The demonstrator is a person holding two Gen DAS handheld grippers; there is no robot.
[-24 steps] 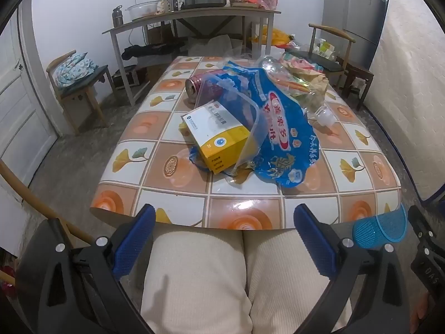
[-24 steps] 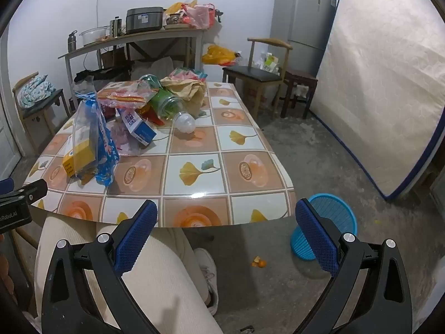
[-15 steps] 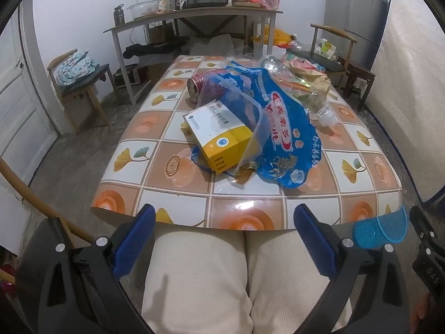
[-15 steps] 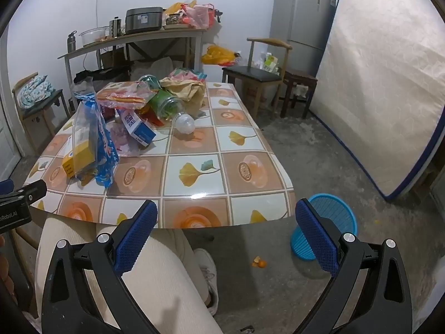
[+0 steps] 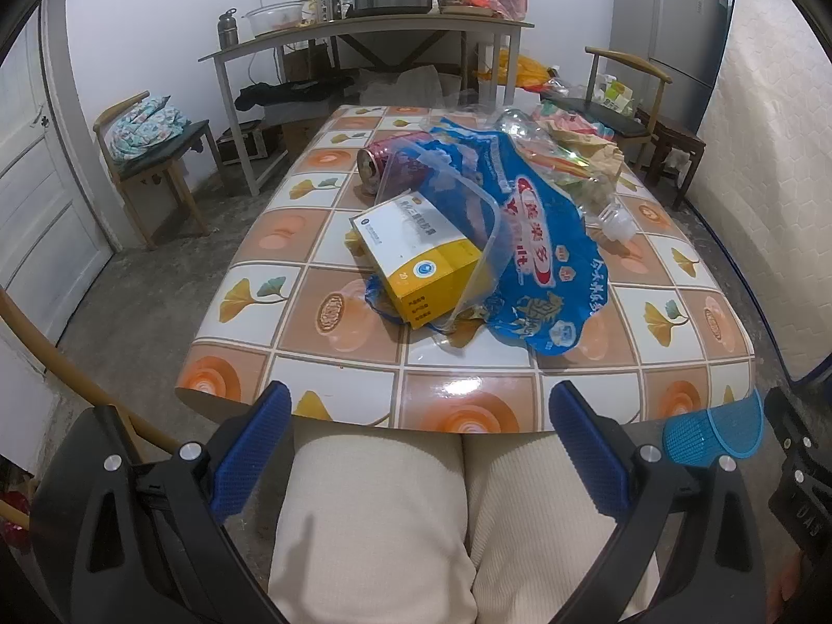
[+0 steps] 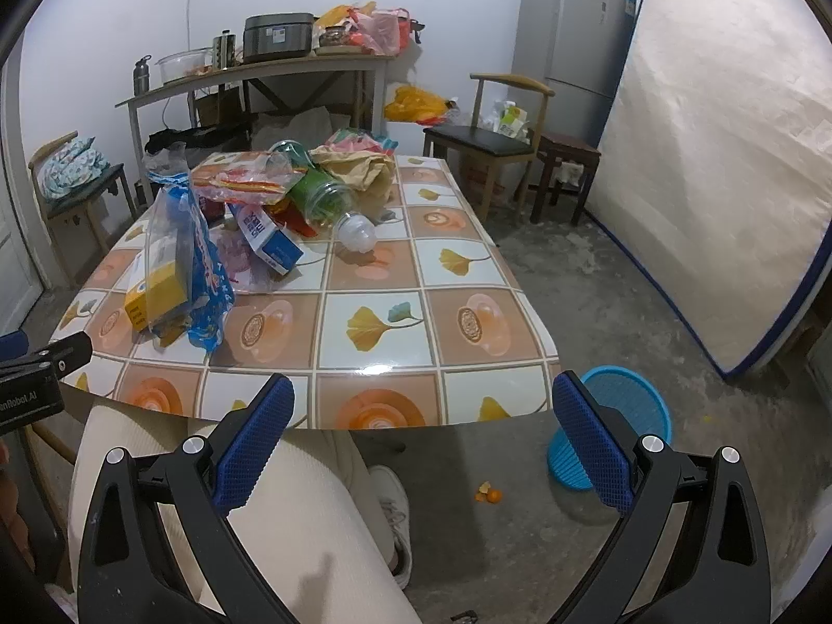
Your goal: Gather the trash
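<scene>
Trash is piled on a tiled table (image 5: 468, 405): a yellow and white box (image 5: 416, 255) inside a clear bag, a blue plastic bag (image 5: 546, 239), a red can (image 5: 385, 161), a clear bottle (image 5: 582, 182) and crumpled wrappers (image 5: 582, 145). The right wrist view shows the box (image 6: 156, 281), a blue and white carton (image 6: 265, 239), a green bottle (image 6: 322, 197) and the table (image 6: 416, 390). My left gripper (image 5: 416, 447) is open and empty, low before the table's near edge, above the person's knees. My right gripper (image 6: 424, 437) is open and empty near the table's right corner.
A blue mesh bin (image 6: 619, 421) stands on the floor right of the table; it also shows in the left wrist view (image 5: 712, 431). Orange peel (image 6: 489, 494) lies near it. Chairs (image 6: 499, 151), a fridge (image 6: 572, 47), a leaning mattress (image 6: 717, 156) and a cluttered side table (image 5: 364, 36) surround the table.
Both grippers stay open and hold almost still; the left wrist view has crept slightly closer to the table.
</scene>
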